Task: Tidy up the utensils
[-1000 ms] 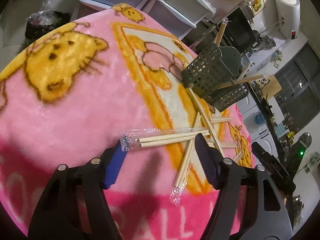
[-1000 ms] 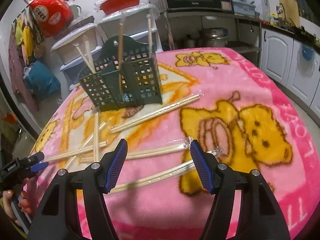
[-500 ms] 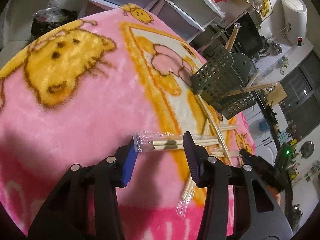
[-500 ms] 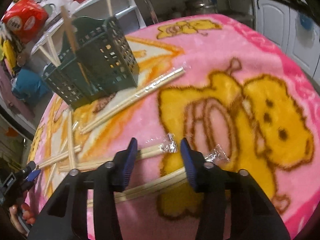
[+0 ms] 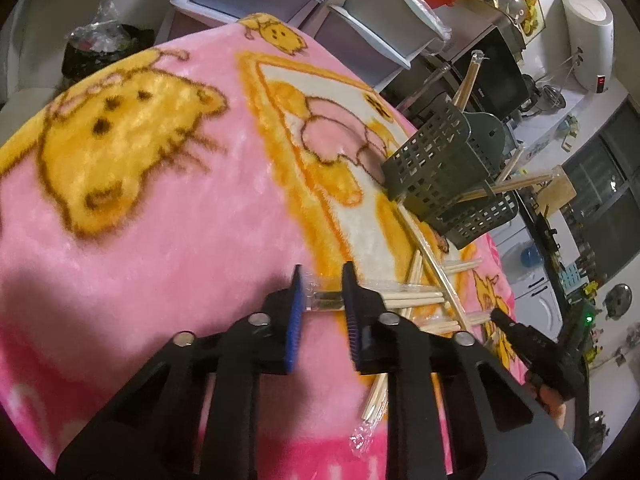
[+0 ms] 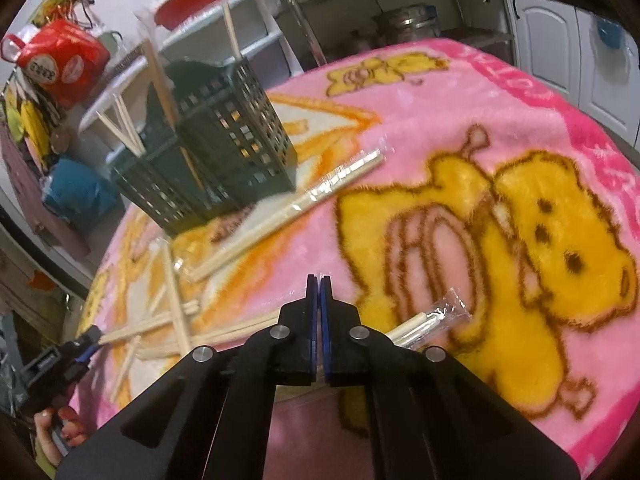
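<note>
On the pink cartoon-print blanket (image 5: 160, 240) covering the worktop, my left tongs (image 5: 322, 300) stand narrowed around the plastic-wrapped end of a chopstick pair (image 5: 408, 298), pads at its two sides. My right tongs (image 6: 319, 312) are pressed fully together with nothing visible between the pads; another wrapped chopstick pair (image 6: 432, 318) lies just beside them. Loose chopsticks (image 6: 160, 328) cross in a heap near the dark green utensil basket (image 6: 216, 152), which already holds several upright
</note>
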Tool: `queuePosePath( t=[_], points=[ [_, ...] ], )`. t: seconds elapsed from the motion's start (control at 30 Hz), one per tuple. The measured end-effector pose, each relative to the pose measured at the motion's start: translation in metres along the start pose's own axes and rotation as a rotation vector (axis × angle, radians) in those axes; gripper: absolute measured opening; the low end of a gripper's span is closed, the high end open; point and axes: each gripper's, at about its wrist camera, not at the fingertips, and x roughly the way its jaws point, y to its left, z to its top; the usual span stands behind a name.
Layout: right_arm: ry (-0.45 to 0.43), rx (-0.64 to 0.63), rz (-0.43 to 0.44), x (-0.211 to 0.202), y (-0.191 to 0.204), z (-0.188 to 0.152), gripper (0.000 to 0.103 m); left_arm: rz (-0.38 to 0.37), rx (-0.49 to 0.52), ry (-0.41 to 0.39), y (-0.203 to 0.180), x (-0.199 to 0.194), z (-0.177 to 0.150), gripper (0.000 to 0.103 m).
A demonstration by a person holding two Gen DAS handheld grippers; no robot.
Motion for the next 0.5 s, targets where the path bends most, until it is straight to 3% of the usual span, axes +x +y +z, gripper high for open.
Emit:
queuePosePath(
  t=[0.5],
  points=[
    [-0.189,-0.052,0.079,-0.070,0.037,0.030,0.001,-0.103,0.091,-0.097,-0.045,-0.033,0.022,0.003]
  ],
)
